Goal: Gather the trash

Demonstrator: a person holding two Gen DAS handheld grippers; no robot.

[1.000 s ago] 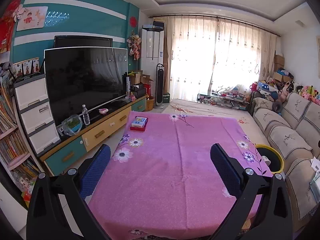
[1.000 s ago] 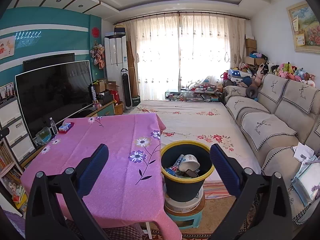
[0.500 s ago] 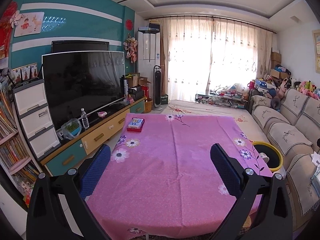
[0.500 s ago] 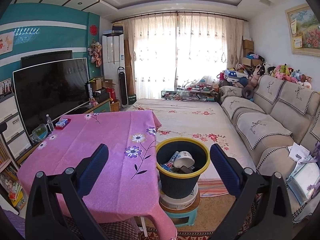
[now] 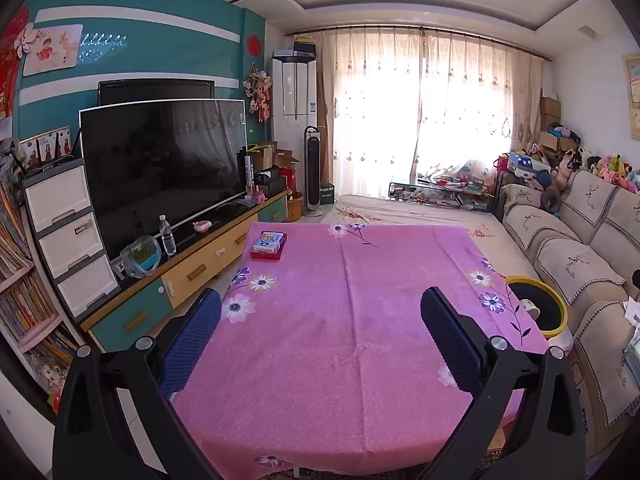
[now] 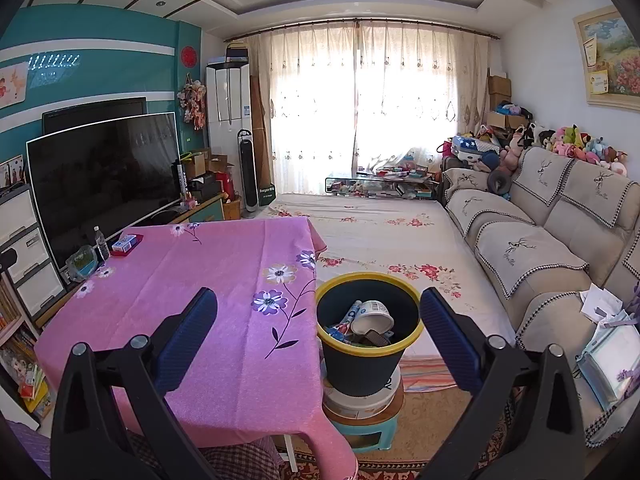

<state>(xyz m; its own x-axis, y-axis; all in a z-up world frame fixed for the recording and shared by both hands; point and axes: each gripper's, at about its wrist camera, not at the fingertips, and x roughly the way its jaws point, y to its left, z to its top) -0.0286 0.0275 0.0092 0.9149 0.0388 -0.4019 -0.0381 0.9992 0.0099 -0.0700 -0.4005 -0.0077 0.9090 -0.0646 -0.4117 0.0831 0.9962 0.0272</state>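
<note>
A dark bin with a yellow rim (image 6: 370,356) stands on a stool right of the table; inside lie a white paper cup (image 6: 374,317) and wrappers. It also shows in the left wrist view (image 5: 558,312). The pink flowered tablecloth (image 5: 340,320) covers the table (image 6: 208,300). A small red and blue box (image 5: 269,244) lies at its far left corner, also in the right wrist view (image 6: 125,244). My left gripper (image 5: 320,336) is open and empty above the table's near side. My right gripper (image 6: 320,336) is open and empty, above and in front of the bin.
A TV (image 5: 160,164) on a low cabinet (image 5: 192,272) runs along the left, with a water bottle (image 5: 167,235) and a bag (image 5: 141,256). A sofa (image 6: 540,248) lines the right wall. A flowered mat (image 6: 380,236) covers the floor beyond.
Both grippers have drawn back and risen a little; the table and bin sit slightly farther in view. Both stay open and empty.
</note>
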